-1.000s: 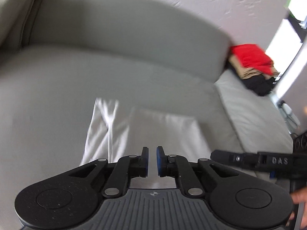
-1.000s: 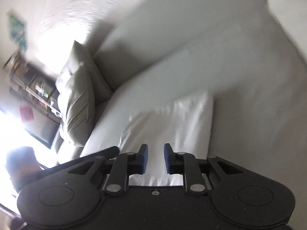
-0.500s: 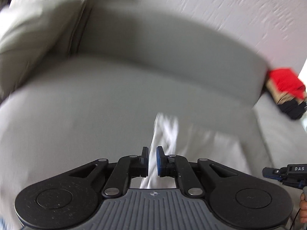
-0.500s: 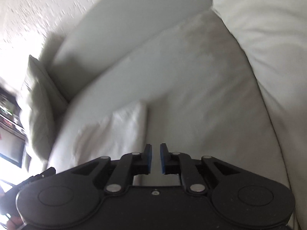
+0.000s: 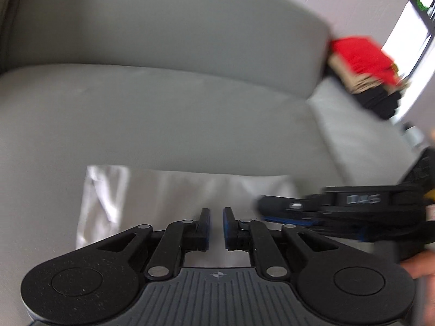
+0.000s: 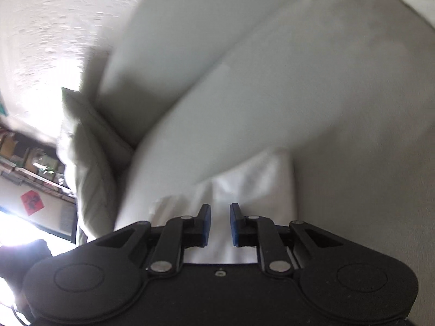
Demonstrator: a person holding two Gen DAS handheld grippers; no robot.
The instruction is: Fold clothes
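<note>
White cloth (image 5: 174,190) lies folded flat on the grey sofa (image 5: 163,108) seat cushion, near its front edge, creased on its left end. In the right wrist view the same cloth (image 6: 252,179) shows as a neat rectangle w/ a straight right edge.

L gripper (image 5: 216,224) hangs over the cloth's near edge, fingers released: a narrow gap between the blue pads, nothing in it. R gripper (image 6: 219,224) is likewise over the cloth, fingers parted w/ a small gap, nothing held; cloth is visible through the gap. Can't tell whether either one touches the fabric.

From the left wrist view, the R gripper (image 5: 272,212) comes in from the right, low over the cloth's right part, blurred.

Stack of folded clothes (image 5: 364,68) – red on top, tan, then black – sits on the next cushion to the right, well apart from the white cloth. Pillow (image 6: 84,168) leans at the sofa's left end. Textured wall (image 6: 54,27) behind.
</note>
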